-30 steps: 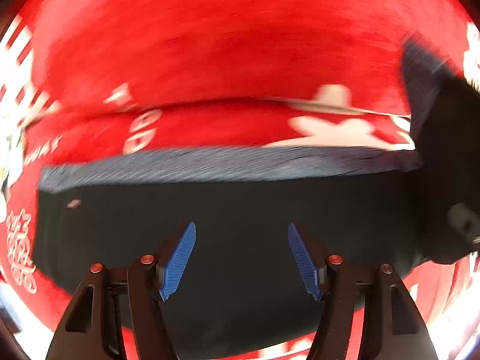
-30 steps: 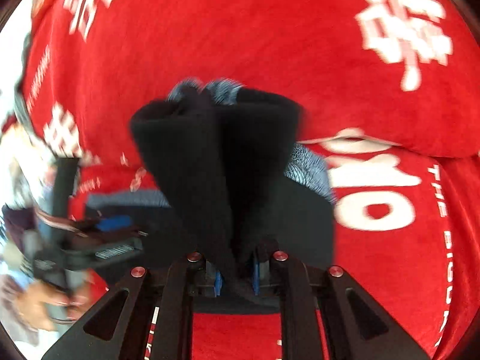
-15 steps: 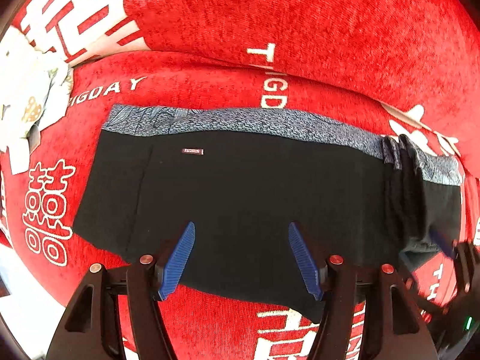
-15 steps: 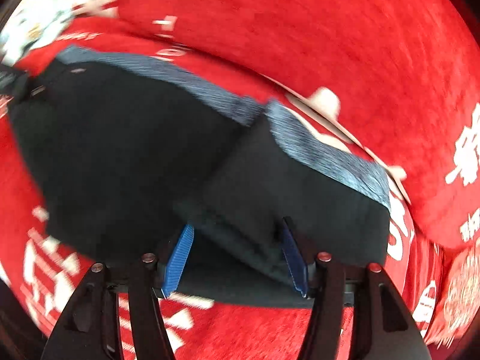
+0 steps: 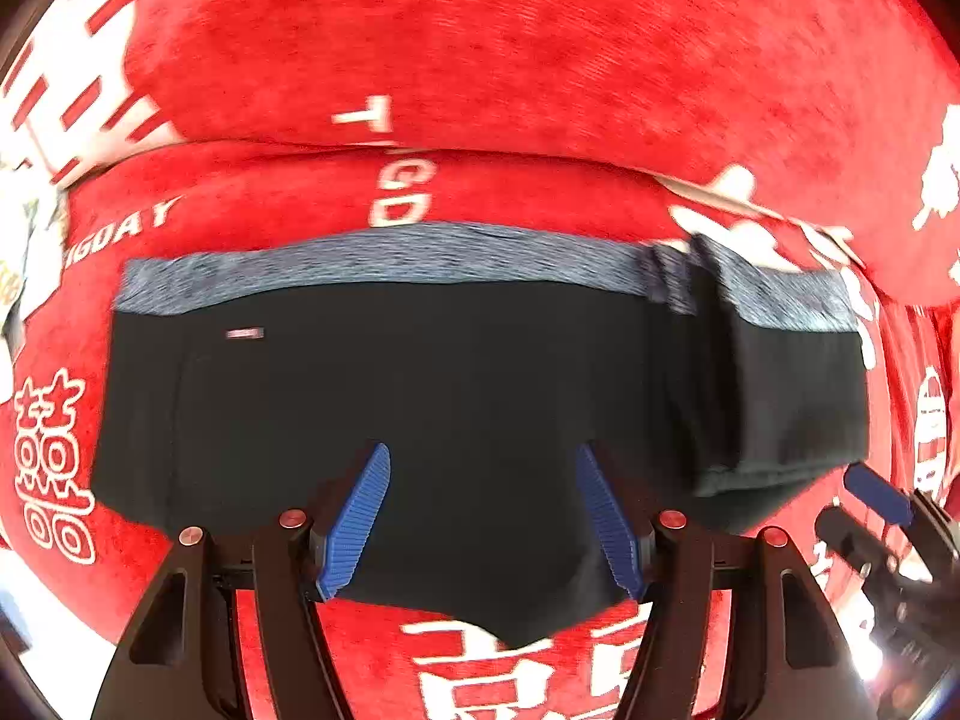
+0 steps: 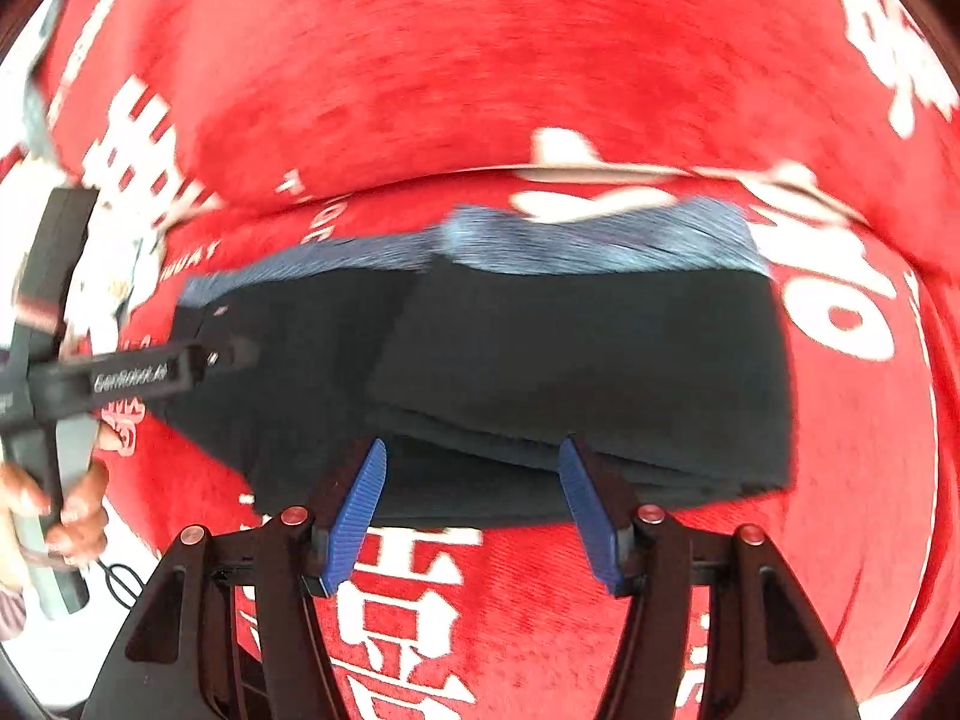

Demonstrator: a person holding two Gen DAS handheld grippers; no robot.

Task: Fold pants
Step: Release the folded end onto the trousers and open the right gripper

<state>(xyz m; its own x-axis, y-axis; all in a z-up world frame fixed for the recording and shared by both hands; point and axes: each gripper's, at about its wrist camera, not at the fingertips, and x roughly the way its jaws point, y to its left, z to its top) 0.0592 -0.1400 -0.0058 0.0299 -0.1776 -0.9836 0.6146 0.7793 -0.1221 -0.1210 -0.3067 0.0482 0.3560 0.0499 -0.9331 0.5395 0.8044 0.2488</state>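
Pants (image 5: 468, 396) are laid flat on a red cloth (image 5: 540, 60) printed with white characters. A second ago one end was pinched by the right gripper (image 6: 474, 510); it is now folded over, the fingers having just spread. The left gripper (image 5: 486, 516) is held open above black fabric with a grey waistband.

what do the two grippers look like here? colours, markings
Both match: left gripper and right gripper have black triangular finger frames with cut-out windows, red round fasteners and ribbed blue pads. In the right wrist view the left gripper's black body carries white lettering, too blurred to read surely, on a grey handle.
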